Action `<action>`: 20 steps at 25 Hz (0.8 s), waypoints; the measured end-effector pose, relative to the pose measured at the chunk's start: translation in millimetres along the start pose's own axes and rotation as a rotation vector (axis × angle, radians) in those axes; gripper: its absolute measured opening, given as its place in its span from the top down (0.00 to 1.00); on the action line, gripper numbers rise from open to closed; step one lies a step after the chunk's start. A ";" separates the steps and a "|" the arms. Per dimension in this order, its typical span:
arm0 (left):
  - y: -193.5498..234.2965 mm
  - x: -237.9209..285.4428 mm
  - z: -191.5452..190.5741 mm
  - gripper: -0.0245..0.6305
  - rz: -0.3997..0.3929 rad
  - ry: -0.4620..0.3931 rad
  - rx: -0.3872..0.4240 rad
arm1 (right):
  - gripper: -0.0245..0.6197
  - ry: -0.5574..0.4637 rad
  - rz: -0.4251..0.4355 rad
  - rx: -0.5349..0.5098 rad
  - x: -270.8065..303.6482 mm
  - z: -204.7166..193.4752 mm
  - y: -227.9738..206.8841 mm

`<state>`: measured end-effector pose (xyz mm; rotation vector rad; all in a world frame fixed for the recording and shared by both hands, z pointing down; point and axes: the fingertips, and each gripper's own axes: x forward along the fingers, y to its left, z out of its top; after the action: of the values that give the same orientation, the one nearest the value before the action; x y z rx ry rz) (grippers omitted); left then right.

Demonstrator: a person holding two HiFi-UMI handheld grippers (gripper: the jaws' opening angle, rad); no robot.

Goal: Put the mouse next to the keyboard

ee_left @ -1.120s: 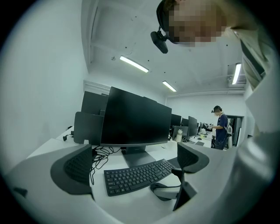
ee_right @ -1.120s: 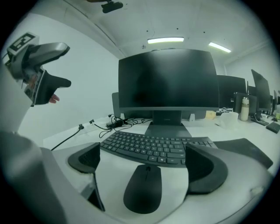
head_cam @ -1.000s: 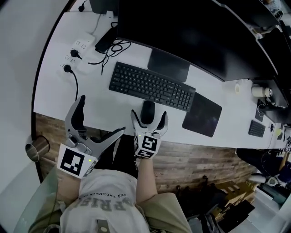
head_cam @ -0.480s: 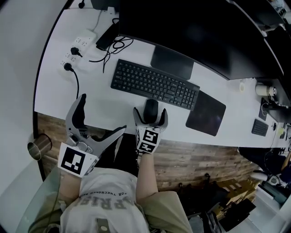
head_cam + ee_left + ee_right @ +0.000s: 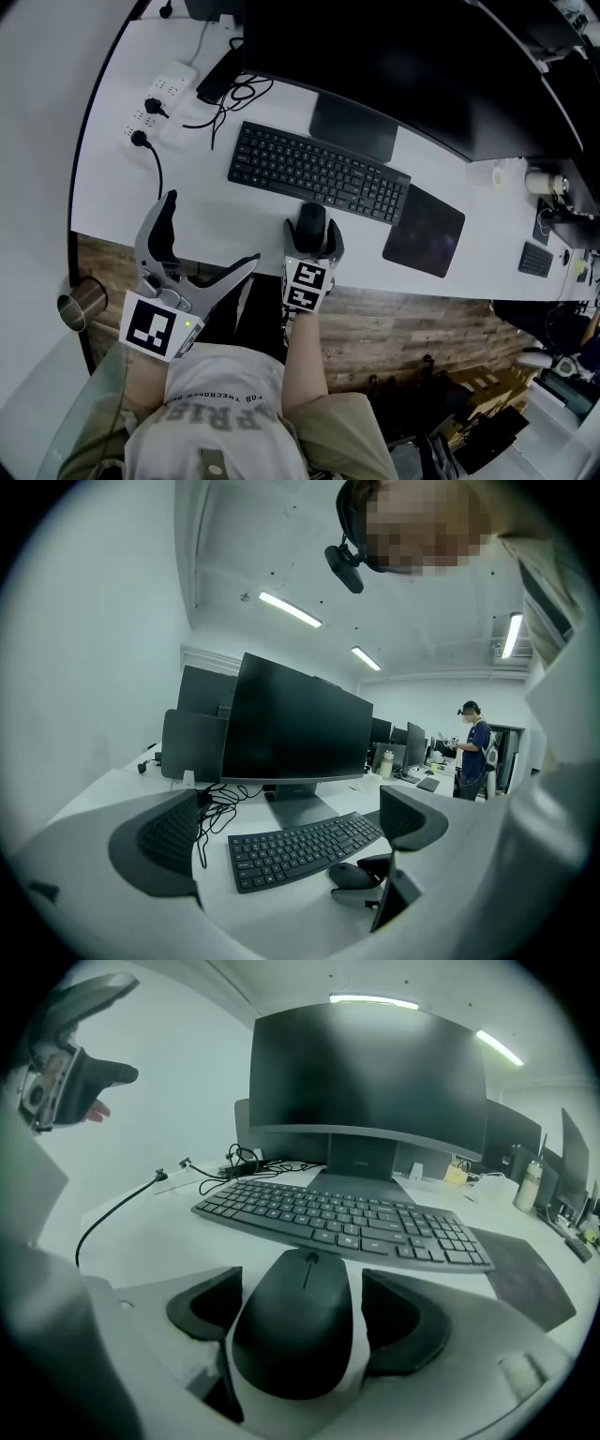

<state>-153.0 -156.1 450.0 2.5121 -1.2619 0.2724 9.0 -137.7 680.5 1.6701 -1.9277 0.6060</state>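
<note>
right gripper [image 5: 314, 244] has pushed forward around mouse [image 5: 310, 222]; jaws were wide, now closing on it, pads not quite pressing. mouse on table [image 5: 112, 187], just near of keyboard [image 5: 319, 173]. left gripper [image 5: 211, 234] wide open, empty. grasp looks imminent

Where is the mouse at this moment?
In the head view the mouse sits on the desk just in front of the keyboard, left of the mouse pad, between the fingers of the right gripper, which are closing around it.
</note>
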 end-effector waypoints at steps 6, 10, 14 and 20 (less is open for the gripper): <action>3.4 1.1 2.7 0.07 0.003 -0.006 0.007 | 0.44 0.056 0.021 0.022 1.2 -4.8 0.6; 4.8 -0.1 4.2 0.07 0.007 -0.005 0.009 | 0.46 0.073 0.032 0.030 0.6 -5.6 1.4; 4.3 0.7 7.6 0.07 0.000 -0.019 0.014 | 0.48 0.087 0.034 0.030 0.8 -6.5 1.7; 1.8 -0.1 9.2 0.07 -0.017 -0.014 0.016 | 0.48 0.107 0.024 0.036 -3.4 -4.8 0.0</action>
<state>-154.3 -160.3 441.8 2.5408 -1.2484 0.2618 9.9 -132.0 682.0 1.6046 -1.8741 0.7281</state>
